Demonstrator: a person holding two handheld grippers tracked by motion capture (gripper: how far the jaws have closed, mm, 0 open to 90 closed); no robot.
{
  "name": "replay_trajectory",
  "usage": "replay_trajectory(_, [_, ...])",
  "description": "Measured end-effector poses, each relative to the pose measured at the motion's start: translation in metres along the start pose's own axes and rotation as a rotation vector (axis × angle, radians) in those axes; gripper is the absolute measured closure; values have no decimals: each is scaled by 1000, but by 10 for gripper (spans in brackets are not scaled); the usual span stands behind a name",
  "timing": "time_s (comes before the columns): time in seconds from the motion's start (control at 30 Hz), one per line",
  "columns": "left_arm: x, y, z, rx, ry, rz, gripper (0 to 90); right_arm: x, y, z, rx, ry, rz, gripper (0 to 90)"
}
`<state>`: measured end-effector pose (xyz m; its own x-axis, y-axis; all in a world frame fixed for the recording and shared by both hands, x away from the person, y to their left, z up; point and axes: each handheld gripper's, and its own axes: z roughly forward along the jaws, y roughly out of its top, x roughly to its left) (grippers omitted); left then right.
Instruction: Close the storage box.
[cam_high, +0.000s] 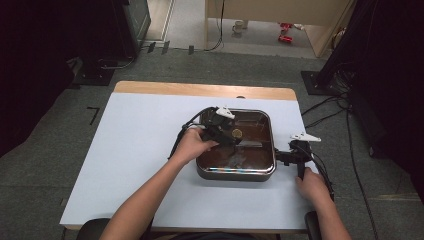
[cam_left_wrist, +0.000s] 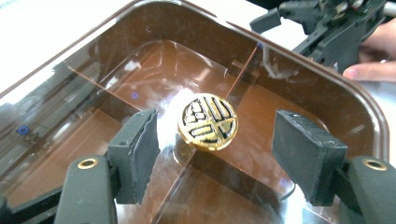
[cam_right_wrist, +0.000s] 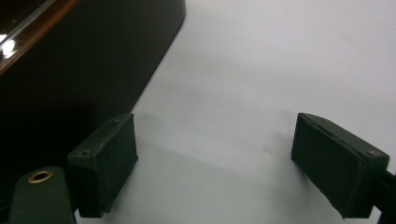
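While pads straddle it, gold knob (cam_left_wrist: 208, 121) seemingly untouched

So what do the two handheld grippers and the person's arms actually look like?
Both are black two-jaw tools. The left gripper has thick dark rubbery pads on arms with brass-coloured rivets; the right gripper is built the same. In the high view each carries a pale three-cornered plate on top and trails a black cable. The forearms are bare, with no sleeves in sight.

Brown box (cam_left_wrist: 327, 93), gold-and-black knob (cam_left_wrist: 208, 121)
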<state>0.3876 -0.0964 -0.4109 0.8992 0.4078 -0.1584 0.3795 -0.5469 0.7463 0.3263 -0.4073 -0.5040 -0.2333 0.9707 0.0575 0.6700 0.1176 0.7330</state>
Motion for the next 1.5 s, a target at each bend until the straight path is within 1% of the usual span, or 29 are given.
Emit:
replay_trajectory(0.07, [0,-4,-6,-17,-1,-23,319,0,0,0,0,0,0,141])
replay_trajectory(0.13, [1,-6,-11,-13,4,-39,315,0,0,0,0,0,0,140])
replay_trajectory(0.17, [1,-9,-16,-20,14,-40,308,0,0,0,1,0,0,140])
replay_trajectory(0.2, [1,-9,-16,-20,14,-40,308,0,0,0,1,0,0,140])
replay_trajectory(0.27, [1,-13,-24,-42,23,-44,308,0,0,0,0,0,-2,140])
replay_trajectory(0.33, [1,-19,-35,-57,39,-46,303,0,0,0,1,0,-1,140])
replay_trajectory(0.37, [1,-21,-39,-52,50,-44,299,0,0,0,1,0,0,140])
replay_trajectory(0.4, [1,-21,-39,-52,50,-44,297,0,0,0,1,0,0,140])
replay_trajectory(0.43, [1,-25,-47,-63,72,-47,297,0,0,0,0,0,-1,140])
replay_trajectory(0.47, [1,-25,-47,-63,72,-47,297,0,0,0,0,0,-1,140])
replay_trajectory(0.53, [2,-31,-55,-72,84,-55,296,0,0,0,1,0,0,140])
replay_trajectory(0.57, [4,-37,-60,-75,99,-64,292,0,0,0,0,0,1,140])
replay_trajectory(0.6, [4,-37,-60,-75,99,-64,292,0,0,0,0,0,1,140])
replay_trajectory(0.7, [4,-49,-70,-68,127,-68,292,0,0,0,1,0,1,140])
replay_trajectory(0.73, [4,-49,-70,-68,127,-68,291,0,0,0,1,0,1,140])
replay_trajectory(0.8, [3,-56,-78,-73,147,-70,287,0,0,0,1,0,0,140])
replay_trajectory(0.9, [3,-61,-83,-82,155,-75,285,0,0,0,1,0,0,140])
replay_trajectory(0.97, [2,-70,-91,-83,175,-84,282,0,0,0,1,0,1,140])
replay_trajectory(1.0, [2,-70,-91,-83,175,-84,280,0,0,0,1,0,1,140])
replay_trajectory(1.07, [0,-77,-95,-73,190,-76,278,0,0,0,1,0,0,140])
replay_trajectory(1.1, [-1,-82,-98,-66,199,-85,279,0,0,0,1,-1,0,140])
replay_trajectory(1.17, [-2,-85,-100,-63,199,-87,279,0,0,0,1,0,0,140])
replay_trajectory(1.23, [-4,-91,-104,-70,206,-88,278,0,0,0,1,0,0,140])
replay_trajectory(1.3, [-5,-99,-108,-71,226,-81,275,0,0,0,0,0,0,140])
replay_trajectory(1.33, [-5,-99,-108,-71,226,-81,273,0,0,0,0,0,0,140])
replay_trajectory(1.37, [-6,-106,-109,-69,243,-74,269,0,0,0,1,0,2,140])
replay_trajectory(1.43, [-6,-110,-110,-67,248,-77,267,0,0,0,1,0,1,140])
replay_trajectory(1.47, [-7,-118,-110,-61,264,-76,267,0,0,0,2,0,1,140])
replay_trajectory(1.5, [-7,-118,-110,-61,264,-76,267,0,0,0,2,0,1,140])
